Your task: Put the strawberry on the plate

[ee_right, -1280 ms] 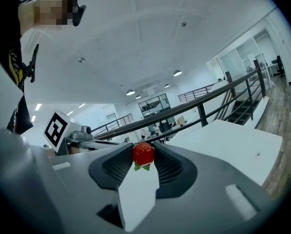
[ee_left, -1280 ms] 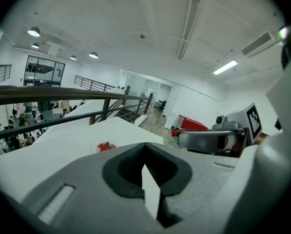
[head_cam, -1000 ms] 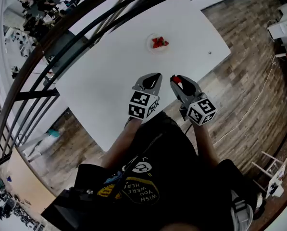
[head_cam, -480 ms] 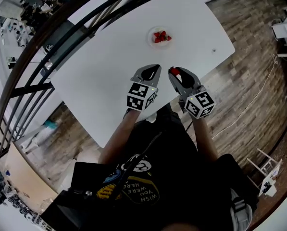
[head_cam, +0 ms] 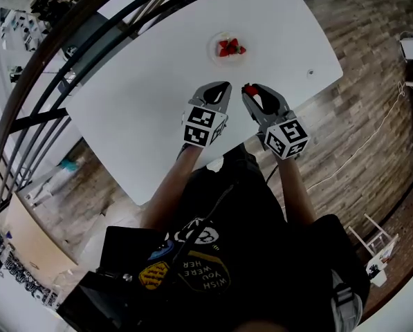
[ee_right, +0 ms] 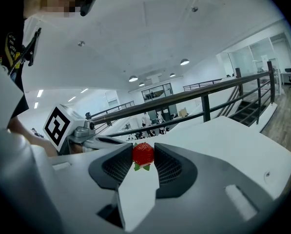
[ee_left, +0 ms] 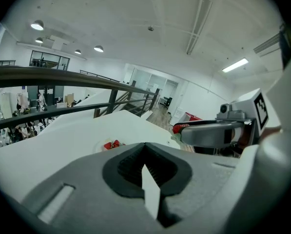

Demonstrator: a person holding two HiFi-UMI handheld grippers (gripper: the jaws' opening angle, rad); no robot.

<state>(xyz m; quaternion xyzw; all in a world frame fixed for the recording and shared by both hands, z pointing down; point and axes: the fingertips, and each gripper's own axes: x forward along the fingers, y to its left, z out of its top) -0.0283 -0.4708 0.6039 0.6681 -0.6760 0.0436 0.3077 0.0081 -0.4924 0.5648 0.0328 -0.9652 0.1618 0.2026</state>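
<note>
A red strawberry (ee_right: 143,154) sits pinched between the fingers of the right gripper (head_cam: 252,90), held over the near part of a white rectangular table (head_cam: 144,95). Just beside it, the left gripper (head_cam: 223,88) hovers with its fingers pressed together on nothing. Farther across the table, a small pale round plate (head_cam: 216,52) holds more red berries (head_cam: 228,47).

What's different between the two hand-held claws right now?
The right gripper pinches a strawberry; the left gripper holds nothing. The right gripper's jaws are kept apart by the fruit, while the left gripper's jaws are closed together. Both are over the white table, aimed toward the plate, which already has other strawberries on it.
</note>
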